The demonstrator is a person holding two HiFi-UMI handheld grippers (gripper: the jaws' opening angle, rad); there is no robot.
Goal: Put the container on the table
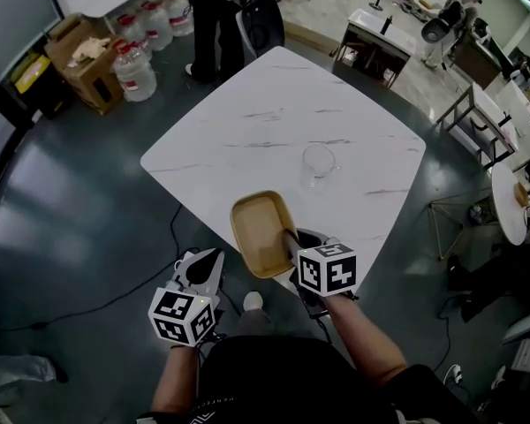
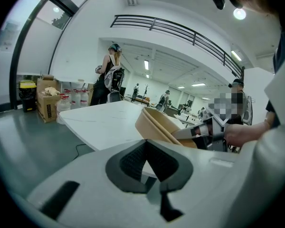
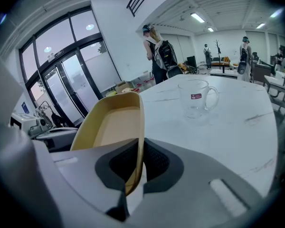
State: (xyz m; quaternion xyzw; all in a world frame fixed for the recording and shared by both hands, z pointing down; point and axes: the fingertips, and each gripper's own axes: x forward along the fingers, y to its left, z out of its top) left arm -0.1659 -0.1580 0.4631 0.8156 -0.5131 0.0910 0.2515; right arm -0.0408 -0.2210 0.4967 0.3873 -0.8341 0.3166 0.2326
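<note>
A tan, shallow rectangular container (image 1: 261, 232) hangs tilted over the near edge of the white marble table (image 1: 247, 131). My right gripper (image 1: 291, 241) is shut on its near rim. In the right gripper view the container (image 3: 114, 127) has its wall clamped between the jaws of the right gripper (image 3: 133, 175). My left gripper (image 1: 208, 263) is below and left of the table's edge, shut and empty. In the left gripper view the left gripper (image 2: 152, 175) points at the container (image 2: 156, 125) and the table (image 2: 104, 120).
A clear glass mug (image 1: 318, 164) stands on the table just beyond the container, and the mug (image 3: 195, 99) also shows in the right gripper view. A person (image 1: 214, 16) stands at the far corner. A cardboard box (image 1: 88, 60) and water bottles (image 1: 141, 51) sit far left. A cable (image 1: 172, 228) lies on the floor.
</note>
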